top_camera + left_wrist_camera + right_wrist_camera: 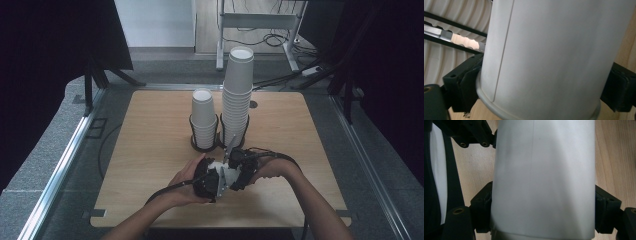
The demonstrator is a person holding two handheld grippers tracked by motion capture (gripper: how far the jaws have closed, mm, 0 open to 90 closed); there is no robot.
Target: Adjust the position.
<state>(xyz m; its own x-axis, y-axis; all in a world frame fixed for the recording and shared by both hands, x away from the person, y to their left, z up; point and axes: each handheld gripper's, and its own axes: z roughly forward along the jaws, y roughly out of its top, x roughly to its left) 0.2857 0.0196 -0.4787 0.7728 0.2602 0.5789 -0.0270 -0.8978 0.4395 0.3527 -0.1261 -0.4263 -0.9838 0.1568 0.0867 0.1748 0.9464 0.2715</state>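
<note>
Left hand-held gripper [210, 181], low over the near middle of the bench [150, 145]: its jaws pinch a white paper cup [554, 57] on opposite sides near the rolled rim. Right hand-held gripper [243, 167], touching the left one: its jaws clamp the same cup [544, 177], or one nested with it; which cannot be told. The cup's long axis runs along each gripper's jaws. Beyond the grippers stand a short cup stack [203, 117] and, just right of it, a tall cup stack [237, 95], each upright in a black ring holder [192, 142].

Two black, blocky grippers, the left gripper [212, 181] and right gripper [240, 167], are fitted with brass-ringed screw holes, trailing black cables, bare forearms behind.
</note>
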